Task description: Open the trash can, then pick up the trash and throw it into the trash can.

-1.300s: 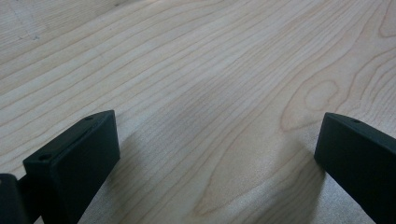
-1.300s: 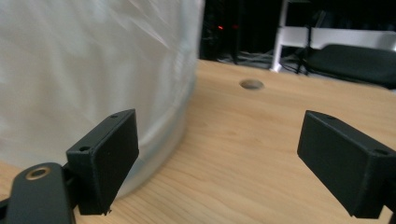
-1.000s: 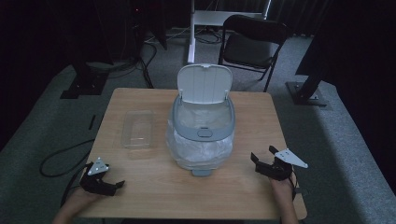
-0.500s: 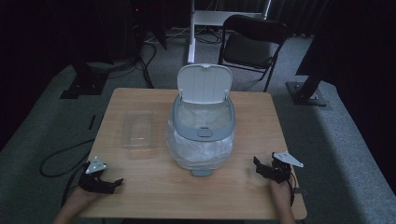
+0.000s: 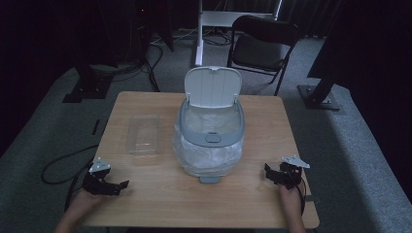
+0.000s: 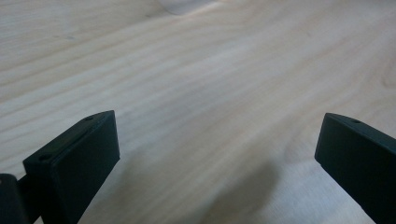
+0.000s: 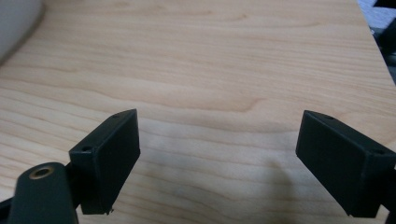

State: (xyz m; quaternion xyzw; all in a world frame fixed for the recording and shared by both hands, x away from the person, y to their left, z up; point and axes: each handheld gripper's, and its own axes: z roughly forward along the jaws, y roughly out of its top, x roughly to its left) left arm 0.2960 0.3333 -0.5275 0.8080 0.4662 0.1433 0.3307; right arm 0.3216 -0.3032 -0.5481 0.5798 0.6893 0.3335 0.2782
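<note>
We judge work barely begun: our left gripper (image 5: 118,186) and right gripper (image 5: 270,174), both spread and empty, flank the lined bin (image 5: 210,141), awaiting a reach inward.

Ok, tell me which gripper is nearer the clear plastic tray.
Left. The left gripper sits just below the clear plastic tray; the right gripper is across the table, beyond the grey lidded bin.

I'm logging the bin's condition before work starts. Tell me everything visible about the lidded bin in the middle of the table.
The bin stands upright mid-table, grey-rimmed, with its white ribbed lid hinged open and tilted back. A translucent plastic liner bulges around its body. A small grey pedal or tab juts from its base toward the person. Neither gripper touches it; it rests on the wooden table.
</note>
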